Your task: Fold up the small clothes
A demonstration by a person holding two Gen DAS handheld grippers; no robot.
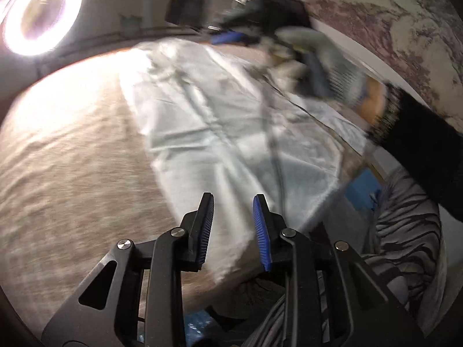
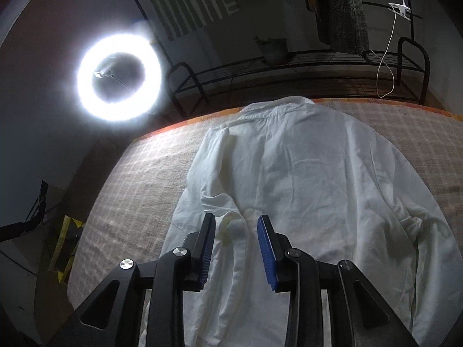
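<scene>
A white shirt (image 2: 303,179) lies flat, back side up, on a checked beige bed cover (image 2: 139,179), collar at the far edge. Its left sleeve is folded inward, with the cuff (image 2: 231,222) lying between my right fingers. My right gripper (image 2: 235,219) is open and empty just above the shirt's near left part. In the blurred left wrist view the shirt (image 1: 231,133) lies ahead, and my left gripper (image 1: 233,199) is open and empty above its near edge. The other gripper, held by a gloved hand (image 1: 327,66), hovers over the shirt's far right side.
A bright ring light (image 2: 118,76) stands beyond the bed at the left, also in the left wrist view (image 1: 37,11). A black metal rack (image 2: 289,69) with a plant pot stands behind the bed. A zebra-striped cloth (image 1: 405,248) lies at the right.
</scene>
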